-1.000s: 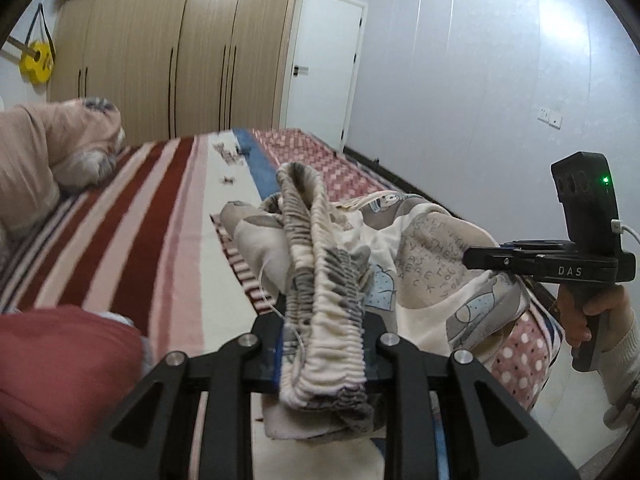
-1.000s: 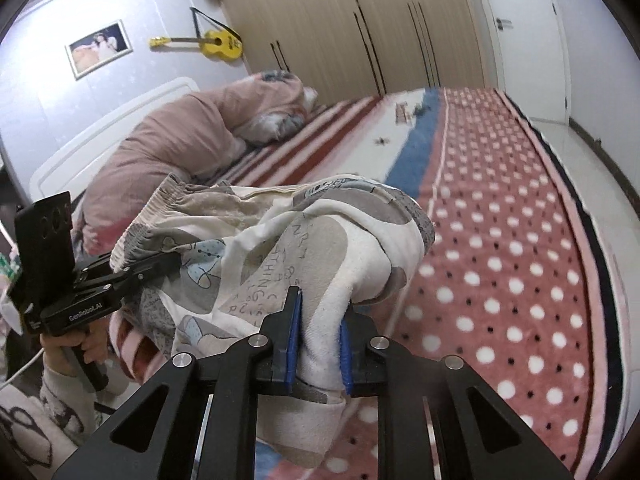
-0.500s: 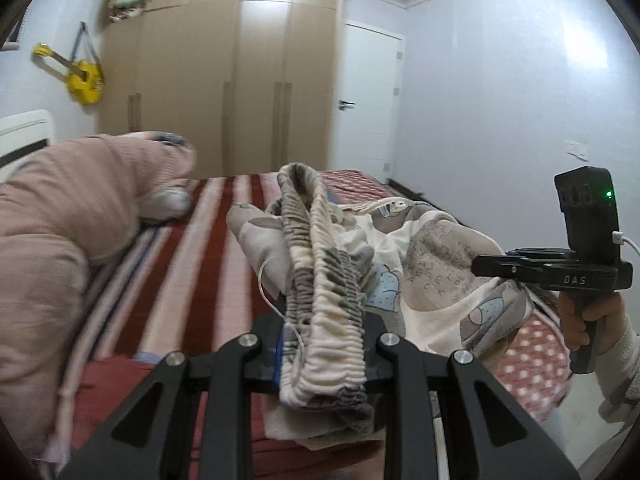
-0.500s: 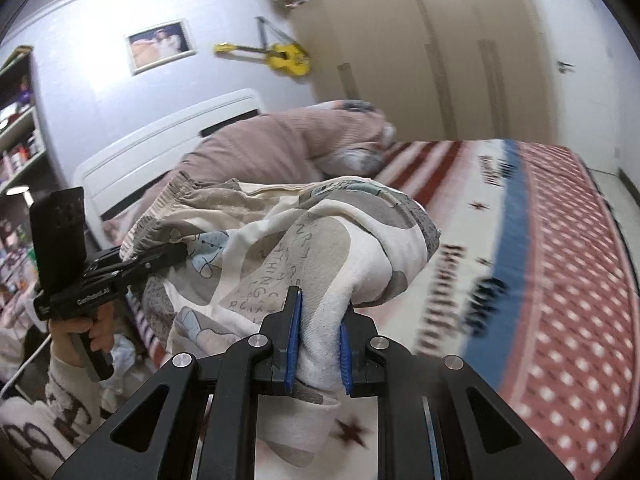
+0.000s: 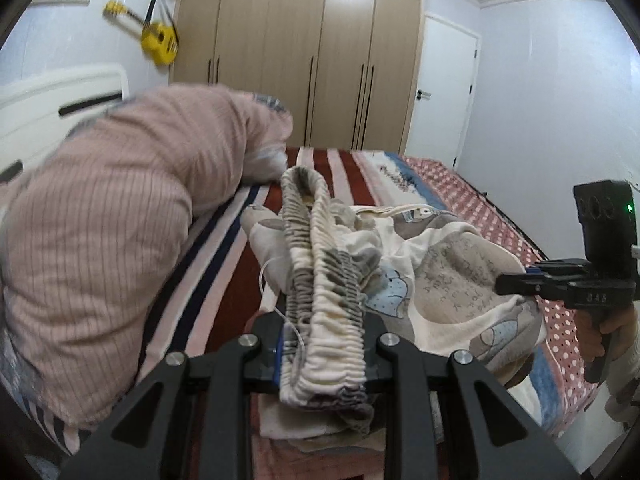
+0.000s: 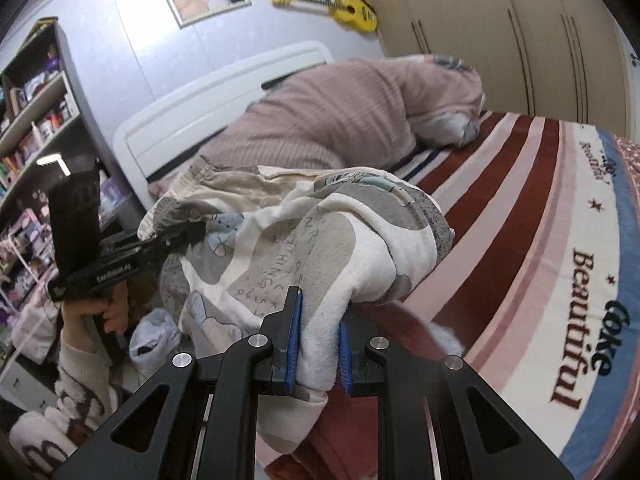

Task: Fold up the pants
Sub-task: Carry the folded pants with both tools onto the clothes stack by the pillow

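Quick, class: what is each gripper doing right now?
Left gripper: shut on the waistband of the pants.
Right gripper: shut on the pants' other end.

Both tools were matte black. The left gripper [image 5: 322, 354] and right gripper [image 6: 318, 350] had angular linkage arms with triangular cut-outs, silver pivot screws and blue pads [image 6: 293, 336] on the fingers. The right unit's upright black block carried a green light and white lettering on its side. The hands [image 6: 94, 312] showed bare skin and cream patterned sleeves.
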The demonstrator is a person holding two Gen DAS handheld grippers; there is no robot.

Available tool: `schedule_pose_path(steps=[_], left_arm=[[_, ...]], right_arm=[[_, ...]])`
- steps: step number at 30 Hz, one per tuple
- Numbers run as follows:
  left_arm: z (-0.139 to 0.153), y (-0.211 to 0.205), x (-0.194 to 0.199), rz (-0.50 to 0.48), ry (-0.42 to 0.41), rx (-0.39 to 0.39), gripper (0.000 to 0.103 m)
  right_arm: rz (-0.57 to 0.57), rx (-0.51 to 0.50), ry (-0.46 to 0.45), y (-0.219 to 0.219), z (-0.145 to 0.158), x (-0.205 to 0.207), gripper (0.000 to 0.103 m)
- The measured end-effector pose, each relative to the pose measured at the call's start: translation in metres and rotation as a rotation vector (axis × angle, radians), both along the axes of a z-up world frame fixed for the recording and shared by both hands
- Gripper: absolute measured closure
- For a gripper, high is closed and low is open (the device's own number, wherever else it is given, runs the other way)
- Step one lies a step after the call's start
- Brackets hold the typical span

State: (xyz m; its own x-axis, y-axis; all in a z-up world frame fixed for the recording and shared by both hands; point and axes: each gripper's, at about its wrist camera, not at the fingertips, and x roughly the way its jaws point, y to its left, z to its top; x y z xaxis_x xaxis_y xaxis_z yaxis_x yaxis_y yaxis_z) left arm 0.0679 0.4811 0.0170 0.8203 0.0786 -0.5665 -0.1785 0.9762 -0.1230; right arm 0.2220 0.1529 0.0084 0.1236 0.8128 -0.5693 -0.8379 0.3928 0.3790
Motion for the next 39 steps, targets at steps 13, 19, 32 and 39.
schedule_pose_path(steps=[13, 19, 32, 39], left_arm=[[-0.07, -0.001, 0.03, -0.06, 0.162, -0.04, 0.08], [-0.072, -0.002, 0.019, -0.039, 0.17, -0.047, 0.077], [-0.038, -0.026, 0.001, 0.043, 0.119, 0.077, 0.053], [0.001, -0.063, -0.02, 0.061, 0.017, 0.124, 0.036]], right_arm=[[-0.035, -0.152, 0.094, 0.0, -0.06, -0.013, 0.092], [-0.024, -0.167, 0.058, 0.007, -0.059, -0.022, 0.092], [-0.068, -0.147, 0.013, -0.021, -0.039, -0.025, 0.081], [-0.124, -0.11, -0.044, -0.055, -0.01, -0.034, 0.069]])
